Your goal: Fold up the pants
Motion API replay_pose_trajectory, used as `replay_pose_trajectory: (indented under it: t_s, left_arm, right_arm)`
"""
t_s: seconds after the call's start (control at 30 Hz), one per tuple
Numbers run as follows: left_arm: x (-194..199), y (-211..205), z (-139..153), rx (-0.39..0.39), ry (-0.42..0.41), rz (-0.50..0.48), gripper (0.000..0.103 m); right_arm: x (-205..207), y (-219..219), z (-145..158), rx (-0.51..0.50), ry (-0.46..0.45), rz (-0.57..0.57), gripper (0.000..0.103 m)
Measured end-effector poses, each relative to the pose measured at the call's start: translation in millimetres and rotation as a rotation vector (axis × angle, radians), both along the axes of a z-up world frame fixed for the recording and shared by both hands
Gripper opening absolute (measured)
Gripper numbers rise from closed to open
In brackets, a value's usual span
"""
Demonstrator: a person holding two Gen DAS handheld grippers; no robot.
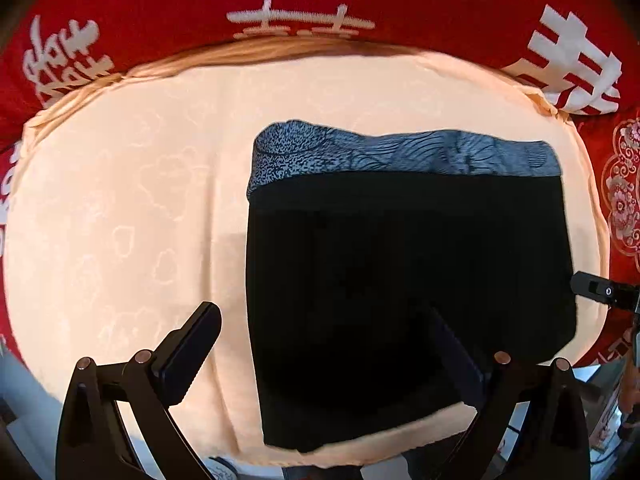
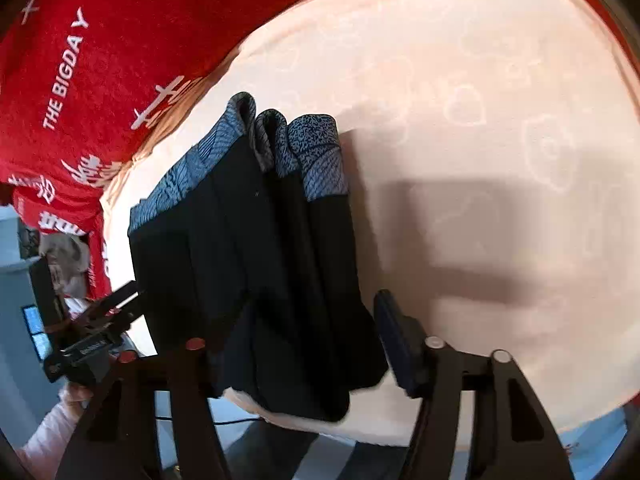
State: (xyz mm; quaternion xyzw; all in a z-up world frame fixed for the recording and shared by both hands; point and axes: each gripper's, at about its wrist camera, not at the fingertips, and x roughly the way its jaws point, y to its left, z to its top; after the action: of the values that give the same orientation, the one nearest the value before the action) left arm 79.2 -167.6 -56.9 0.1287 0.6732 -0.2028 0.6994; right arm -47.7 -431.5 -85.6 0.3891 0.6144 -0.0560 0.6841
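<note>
In the left wrist view, the black pants (image 1: 400,280) lie folded into a compact rectangle on a cream cloth (image 1: 120,208) patterned with faint hearts, which is spread over a red cover (image 1: 160,0) printed with white characters. The pants sit right of centre on the cloth, their blue-grey patterned waistband (image 1: 400,152) along the far edge. The left gripper (image 1: 326,344) stands wide open above them: its left finger (image 1: 192,344) is over bare cloth just beside the pants' left edge, its right finger is dark against the black fabric and hard to make out, and neither pad presses on anything. At the right edge the tip of the right gripper (image 1: 596,290) shows just beside the pants' right side. In the right wrist view, the pants (image 2: 248,272) appear as a stack of folded layers near the cloth's (image 2: 480,120) close edge, the waistband (image 2: 280,148) bunched at the far end. The right gripper (image 2: 312,340) is parted, with the near end of the stack between its fingers; the right finger (image 2: 396,340) stands clear of the fabric, while the left is lost against the black, so contact there cannot be told. The left gripper (image 2: 104,312) shows at lower left, beside a light sleeve (image 2: 52,428). The red cover (image 2: 100,60) reads "THE BIGDAY".
</note>
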Motion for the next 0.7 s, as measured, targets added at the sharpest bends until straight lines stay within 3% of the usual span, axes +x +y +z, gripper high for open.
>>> replay_pose_trajectory:
  t_s: [0.17,0.23,0.4,0.7]
  left_arm:
    - [-21,-3,42,0.018,-0.125,0.063,0.102]
    - [-28,-6,53,0.01,-0.125,0.064,0.102]
    - [-43,-9,79,0.012,-0.115,0.047,0.102]
    - [-63,-1,102,0.08,-0.124,0.005,0.102]
  right_arm:
    - [-12,1,17,-0.05,0.042,0.016,0.078]
    - [-14,6,29,-0.086,0.046,0.052,0.081]
    - [-16,22,56,-0.191,0.05,0.156,0.103]
    - [-26,49,97,-0.257,0.036,0.141,0.103]
